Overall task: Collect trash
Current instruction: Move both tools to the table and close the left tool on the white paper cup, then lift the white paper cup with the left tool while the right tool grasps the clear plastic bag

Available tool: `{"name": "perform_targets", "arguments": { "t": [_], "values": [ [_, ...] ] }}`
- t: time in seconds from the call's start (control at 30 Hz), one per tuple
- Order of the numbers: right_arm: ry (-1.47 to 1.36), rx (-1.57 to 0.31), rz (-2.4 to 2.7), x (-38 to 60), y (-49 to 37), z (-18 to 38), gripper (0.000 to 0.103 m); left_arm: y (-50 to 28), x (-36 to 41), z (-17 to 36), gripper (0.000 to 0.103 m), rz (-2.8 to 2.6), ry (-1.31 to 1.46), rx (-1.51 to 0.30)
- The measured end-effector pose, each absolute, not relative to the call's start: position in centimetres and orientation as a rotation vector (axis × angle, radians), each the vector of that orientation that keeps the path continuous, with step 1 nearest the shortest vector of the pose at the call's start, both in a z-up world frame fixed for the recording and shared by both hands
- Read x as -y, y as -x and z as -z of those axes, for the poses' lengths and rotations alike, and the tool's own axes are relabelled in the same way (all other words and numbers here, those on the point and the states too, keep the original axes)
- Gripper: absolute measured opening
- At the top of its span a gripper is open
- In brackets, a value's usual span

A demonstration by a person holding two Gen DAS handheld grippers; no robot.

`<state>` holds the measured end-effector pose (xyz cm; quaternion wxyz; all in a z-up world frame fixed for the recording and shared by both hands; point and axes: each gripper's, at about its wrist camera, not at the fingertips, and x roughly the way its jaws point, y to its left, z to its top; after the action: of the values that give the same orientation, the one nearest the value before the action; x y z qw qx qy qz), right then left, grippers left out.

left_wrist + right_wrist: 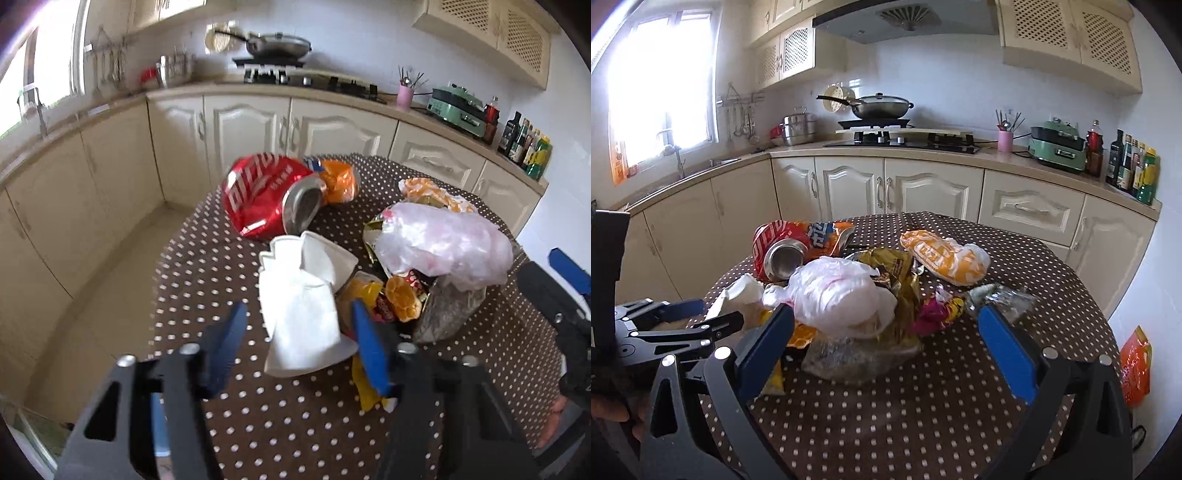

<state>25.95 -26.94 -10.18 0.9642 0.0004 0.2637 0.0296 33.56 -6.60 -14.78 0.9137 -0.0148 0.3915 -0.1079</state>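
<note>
A heap of trash lies on the brown dotted tablecloth: a crushed red can, an orange snack bag, a crumpled white paper cup, a white-pink plastic bag and several wrappers. My left gripper straddles the white paper cup, its blue pads not pressing it. In the right wrist view my right gripper stands wide open just before the heap, the plastic bag and a clear bag between its fingers. The can lies at the far left of the heap.
Cream kitchen cabinets wrap around behind the table, with a wok on the stove and bottles at right. An orange bag hangs beyond the table's right edge. Floor drops away left of the table.
</note>
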Motion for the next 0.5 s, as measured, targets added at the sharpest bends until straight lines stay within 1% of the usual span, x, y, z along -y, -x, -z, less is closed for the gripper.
{"name": "perform_targets", "arguments": {
  "t": [0.03, 0.07, 0.17, 0.43, 0.47, 0.5],
  "values": [
    [0.000, -0.541, -0.069, 26.8, -26.4, 10.3, 0.096, -33.8, 6.6, 15.0, 0.048, 0.229, 0.033, -0.812],
    [0.001, -0.548, -0.078, 26.6, -26.8, 10.3, 0.096, -34.0, 6.6, 15.1, 0.041, 0.242, 0.039, -0.813],
    [0.021, -0.563, -0.093, 25.7, -28.2, 10.4, 0.096, -34.0, 6.4, 15.1, 0.036, 0.249, 0.045, -0.800],
    [0.049, -0.579, -0.121, 23.9, -30.5, 10.7, 0.096, -31.3, 4.1, 13.1, 0.036, 0.227, 0.093, -0.718],
    [0.049, -0.586, -0.125, 23.8, -30.6, 10.9, 0.092, -31.0, 4.0, 12.9, 0.036, 0.226, 0.092, -0.712],
    [0.049, -0.589, -0.127, 23.7, -30.7, 10.9, 0.086, -30.7, 3.8, 12.7, 0.036, 0.223, 0.092, -0.704]
  ]
}}
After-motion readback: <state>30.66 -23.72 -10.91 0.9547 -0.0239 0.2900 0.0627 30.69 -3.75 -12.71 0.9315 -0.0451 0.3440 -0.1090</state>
